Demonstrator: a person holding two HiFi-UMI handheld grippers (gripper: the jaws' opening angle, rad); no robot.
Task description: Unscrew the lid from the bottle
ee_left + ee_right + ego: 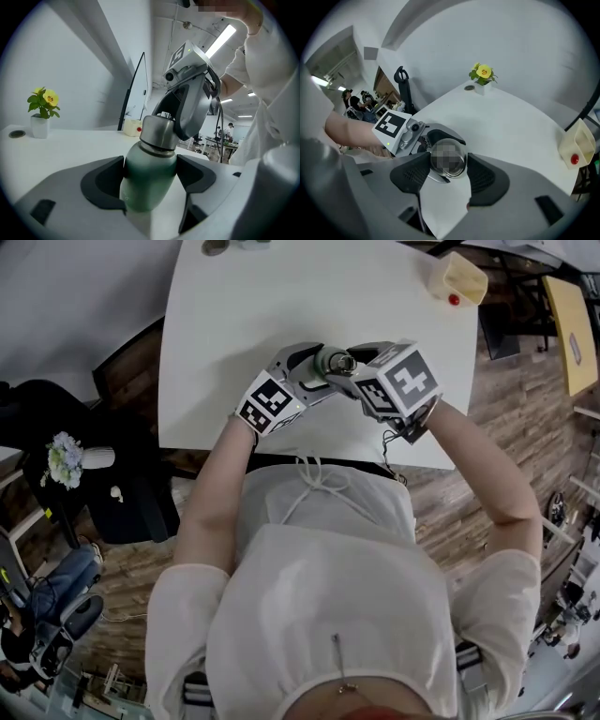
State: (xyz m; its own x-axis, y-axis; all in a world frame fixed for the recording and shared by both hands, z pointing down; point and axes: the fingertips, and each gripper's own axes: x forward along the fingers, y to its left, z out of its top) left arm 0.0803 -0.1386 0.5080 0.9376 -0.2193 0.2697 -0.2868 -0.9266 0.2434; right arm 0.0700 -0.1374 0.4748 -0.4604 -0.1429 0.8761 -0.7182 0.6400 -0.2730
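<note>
Green metal bottle (147, 183) sits clamped by its body in the left tool (302, 371); right tool (449, 168), from one o'clock, grips its round steel lid (158, 133) above the white desk (281, 296).

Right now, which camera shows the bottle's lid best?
Left gripper view: the steel lid is side-on, its seam with the green bottle clear. Right gripper view shows only its blurred top; head view shows the lid tiny.
</note>
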